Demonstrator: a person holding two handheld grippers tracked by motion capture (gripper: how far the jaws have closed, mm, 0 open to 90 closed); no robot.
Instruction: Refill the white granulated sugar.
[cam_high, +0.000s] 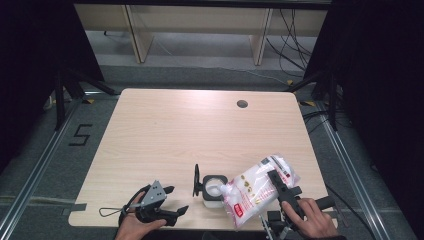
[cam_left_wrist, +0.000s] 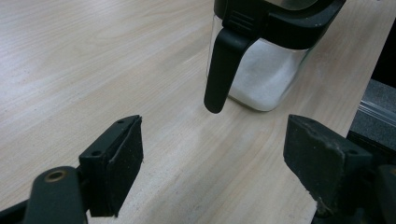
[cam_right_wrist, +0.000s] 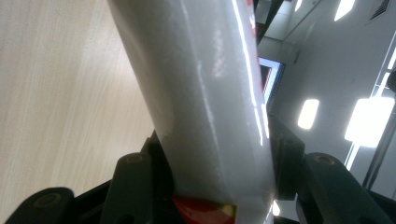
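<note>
A plastic bag of white granules with red print (cam_high: 252, 189) hangs tilted, its lower corner over the open mouth of a clear jar (cam_high: 213, 191). My right gripper (cam_high: 273, 180) is shut on the bag's upper part. In the right gripper view the bag (cam_right_wrist: 210, 88) rises between both jaws, pressed at its sides. The jar has a black rim and a raised black lid (cam_high: 196, 180), and it holds white granules (cam_left_wrist: 266, 79). A black flap (cam_left_wrist: 223, 65) hangs down its side. My left gripper (cam_high: 176, 200) rests open on the table left of the jar, with nothing between its pads (cam_left_wrist: 123, 158).
The light wooden table (cam_high: 190, 135) has a round cable hole (cam_high: 242, 104) at the back right. The jar stands close to the front edge. Black stands and cables lie on the floor on both sides, and wooden shelving stands behind.
</note>
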